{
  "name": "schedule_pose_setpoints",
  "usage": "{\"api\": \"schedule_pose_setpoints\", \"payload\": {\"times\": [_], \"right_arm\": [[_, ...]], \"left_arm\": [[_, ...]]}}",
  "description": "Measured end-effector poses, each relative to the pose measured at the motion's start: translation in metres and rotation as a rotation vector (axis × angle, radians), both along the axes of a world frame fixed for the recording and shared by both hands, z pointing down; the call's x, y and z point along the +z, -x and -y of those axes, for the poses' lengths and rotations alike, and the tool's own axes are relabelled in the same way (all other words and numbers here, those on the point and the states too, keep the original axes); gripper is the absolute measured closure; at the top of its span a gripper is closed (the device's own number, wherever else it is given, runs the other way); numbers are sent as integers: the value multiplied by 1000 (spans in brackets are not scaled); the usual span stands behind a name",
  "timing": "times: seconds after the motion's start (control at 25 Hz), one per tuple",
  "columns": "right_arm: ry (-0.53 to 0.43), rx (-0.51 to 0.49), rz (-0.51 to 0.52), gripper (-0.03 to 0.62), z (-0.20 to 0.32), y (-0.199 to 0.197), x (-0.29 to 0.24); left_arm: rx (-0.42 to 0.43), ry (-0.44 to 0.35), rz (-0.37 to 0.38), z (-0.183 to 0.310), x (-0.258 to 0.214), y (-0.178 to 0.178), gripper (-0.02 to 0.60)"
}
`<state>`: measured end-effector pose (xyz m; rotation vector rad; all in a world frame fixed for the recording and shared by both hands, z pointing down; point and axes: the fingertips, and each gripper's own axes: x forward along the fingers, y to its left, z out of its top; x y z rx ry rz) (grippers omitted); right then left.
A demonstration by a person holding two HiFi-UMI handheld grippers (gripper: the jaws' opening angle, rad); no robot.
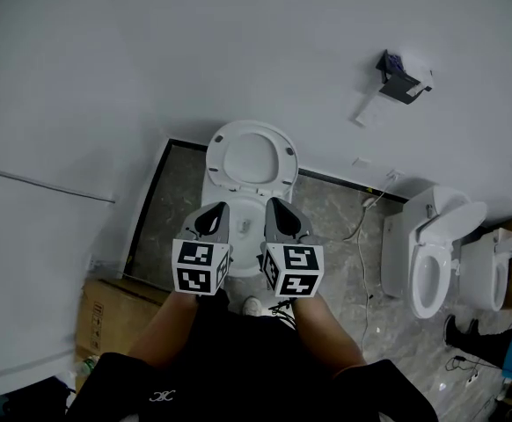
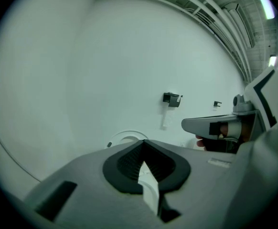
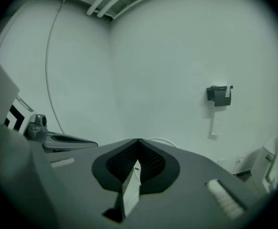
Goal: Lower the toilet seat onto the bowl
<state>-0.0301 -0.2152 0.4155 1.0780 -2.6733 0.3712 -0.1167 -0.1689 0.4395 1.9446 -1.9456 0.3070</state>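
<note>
While the toilet seat (image 1: 251, 155) stands raised against the white wall (image 1: 106, 60), both tongs sit short of it.
I see the seat at frame centre, just above my left gripper (image 1: 215, 213) and right gripper (image 1: 279, 207), long axis running up the frame, so neither is nearer. Both pairs of jaws are pressed together on nothing. The bowl (image 1: 245, 236) lies between them on the grey marbled floor (image 1: 326, 218); a second toilet (image 1: 432, 253) stands at the right.

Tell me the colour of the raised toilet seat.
White; the seat shows best in the head view.
</note>
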Motion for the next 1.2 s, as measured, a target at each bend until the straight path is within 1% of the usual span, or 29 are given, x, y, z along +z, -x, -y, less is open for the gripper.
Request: {"api": "schedule_pose_setpoints", "payload": {"times": [0.12, 0.28, 0.48, 0.64, 0.76, 0.88, 1.08, 1.2], "right_arm": [[17, 36, -3, 586, 15, 7, 2], [40, 89, -10, 586, 34, 16, 7], [63, 149, -34, 586, 53, 20, 14], [72, 200, -50, 586, 60, 17, 19], [84, 240, -65, 586, 65, 10, 23], [94, 277, -77, 586, 69, 5, 27], [115, 348, -97, 586, 81, -12, 35], [126, 383, -106, 586, 86, -19, 40]], "left_arm": [[27, 5, 17, 22, 2, 17, 574], [74, 34, 72, 53, 11, 41, 574], [126, 46, 108, 91, 18, 71, 574], [180, 47, 174, 123, 24, 87, 574], [226, 44, 224, 149, 30, 93, 574], [300, 34, 289, 172, 40, 95, 574], [441, 61, 445, 209, 65, 101, 574], [524, 87, 521, 229, 83, 104, 540]]}}
